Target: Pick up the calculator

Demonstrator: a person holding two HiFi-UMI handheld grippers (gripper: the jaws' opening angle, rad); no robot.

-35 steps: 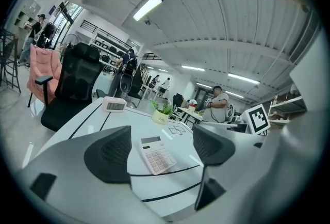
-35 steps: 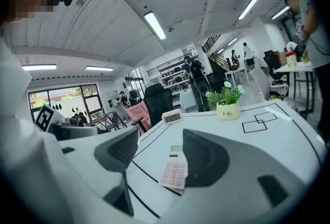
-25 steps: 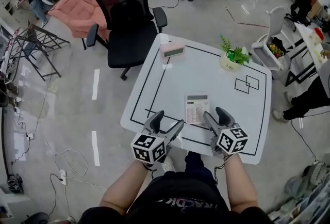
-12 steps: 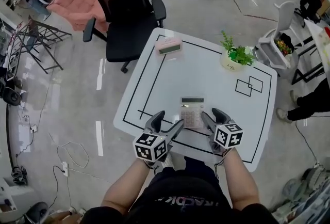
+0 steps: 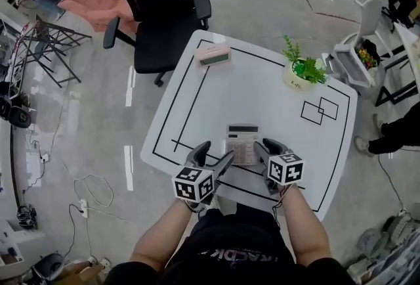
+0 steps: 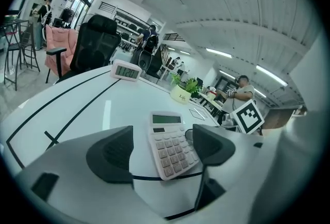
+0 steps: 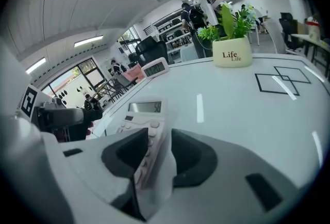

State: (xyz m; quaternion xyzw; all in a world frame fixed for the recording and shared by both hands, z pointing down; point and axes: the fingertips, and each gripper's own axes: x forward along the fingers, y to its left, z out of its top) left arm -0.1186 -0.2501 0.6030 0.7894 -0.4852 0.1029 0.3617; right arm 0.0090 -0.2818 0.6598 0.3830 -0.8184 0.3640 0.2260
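A white calculator (image 5: 242,143) lies near the front edge of the white table (image 5: 275,106). In the right gripper view its right edge (image 7: 142,114) sits between the jaws. My right gripper (image 5: 262,148) (image 7: 159,138) is closing, and both pads look to be touching the calculator's edge. My left gripper (image 5: 215,153) (image 6: 162,140) stands open just left of the calculator (image 6: 170,143). Its jaws are wide apart and low over the table, with nothing gripped.
A pink desk clock (image 5: 214,55) sits at the table's far left corner. A potted plant (image 5: 298,77) stands at the back right. Black tape lines (image 5: 184,106) mark the tabletop. A black office chair (image 5: 161,21) stands beyond the table.
Both grippers have sunk toward the table and come closer to the calculator. The right jaws have narrowed around its right edge.
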